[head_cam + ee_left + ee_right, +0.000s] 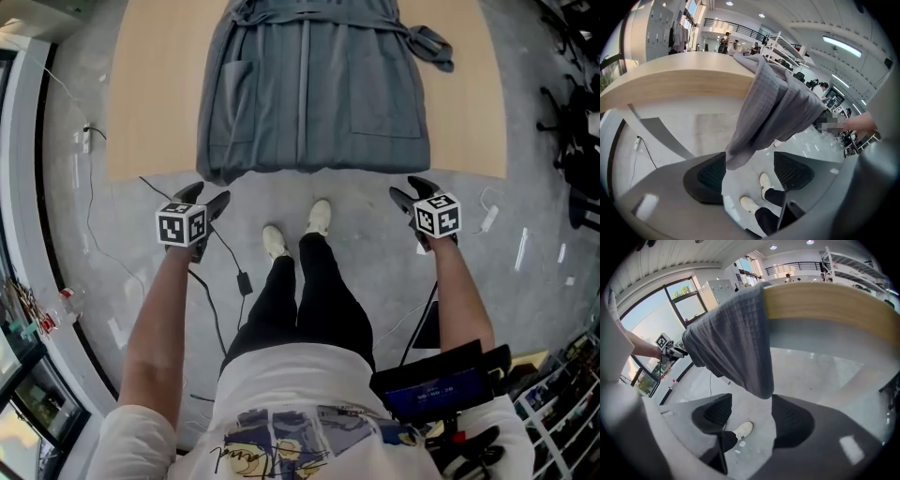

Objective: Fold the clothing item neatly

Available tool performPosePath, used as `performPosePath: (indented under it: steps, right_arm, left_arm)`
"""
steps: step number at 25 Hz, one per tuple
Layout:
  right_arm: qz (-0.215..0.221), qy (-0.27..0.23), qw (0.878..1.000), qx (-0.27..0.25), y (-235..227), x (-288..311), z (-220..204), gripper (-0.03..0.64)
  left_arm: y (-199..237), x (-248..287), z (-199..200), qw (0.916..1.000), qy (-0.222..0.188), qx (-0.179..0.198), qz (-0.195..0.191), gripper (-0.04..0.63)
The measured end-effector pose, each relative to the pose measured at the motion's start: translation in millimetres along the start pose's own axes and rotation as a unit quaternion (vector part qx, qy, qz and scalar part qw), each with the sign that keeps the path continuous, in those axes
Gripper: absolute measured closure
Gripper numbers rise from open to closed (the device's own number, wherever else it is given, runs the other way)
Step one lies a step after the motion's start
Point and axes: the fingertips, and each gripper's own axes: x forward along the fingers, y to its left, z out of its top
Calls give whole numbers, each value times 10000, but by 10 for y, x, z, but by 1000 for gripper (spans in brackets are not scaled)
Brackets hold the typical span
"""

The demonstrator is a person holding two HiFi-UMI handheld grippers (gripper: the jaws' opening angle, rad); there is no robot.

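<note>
both jaws stand wide apart, gripping nothing: left gripper [202, 195] and right gripper [412, 187] hang just below the grey garment [309, 94], whose hem drapes over the near edge of the wooden table [150, 94] ahead of them. a black cable [230, 258] trails behind the left one, and white shoes [295, 230] stand between the two on the grey floor [525, 216]. the cursive shirt print [248, 457] is unreadable.

The garment [309, 84] was grey, with a fine waffle-check weave. The tabletop [150, 103] was pale wood-toned; the floor [366, 202], light grey. The left claw [202, 193] and right claw [410, 190] carried black pads [710, 176] and black-and-white marker cubes.
</note>
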Motion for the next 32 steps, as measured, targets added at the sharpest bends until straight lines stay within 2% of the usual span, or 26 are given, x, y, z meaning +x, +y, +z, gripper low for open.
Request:
performPosePath:
  steps: [5, 9, 14, 17, 19, 23, 26, 32]
  right_arm:
    - [4, 27, 10000, -85, -126, 205, 74, 362]
    - [68, -34, 9997, -240, -160, 332, 180, 362]
    - [320, -11, 9985, -435, -34, 402, 208, 362]
    - [480, -33, 9978, -453, 72, 418, 206, 388]
    - [543, -56, 9976, -421, 126, 391, 201, 433]
    - [722, -204, 9966, -333, 222, 349, 285, 539]
    - [810, -295, 9957, -325, 366, 271, 284, 597]
    - [807, -477, 9953, -249, 667, 50, 265, 607]
  left_arm:
    - [82, 125, 97, 9999, -10, 100, 94, 213]
    - [22, 292, 228, 9997, -77, 217, -64, 169]
    - [-103, 434, 349, 9986, -102, 346, -381, 172]
    - [-206, 458, 326, 9970, -29, 490, -595, 231]
    - [-297, 440, 301, 9952, -2, 505, -835, 281]
    - [-439, 364, 379, 9915, -105, 477, -1203, 327]
    - [-567, 283, 384, 9888, -185, 456, -1412, 422]
    - [-722, 61, 266, 9858, -242, 516, -1582, 568]
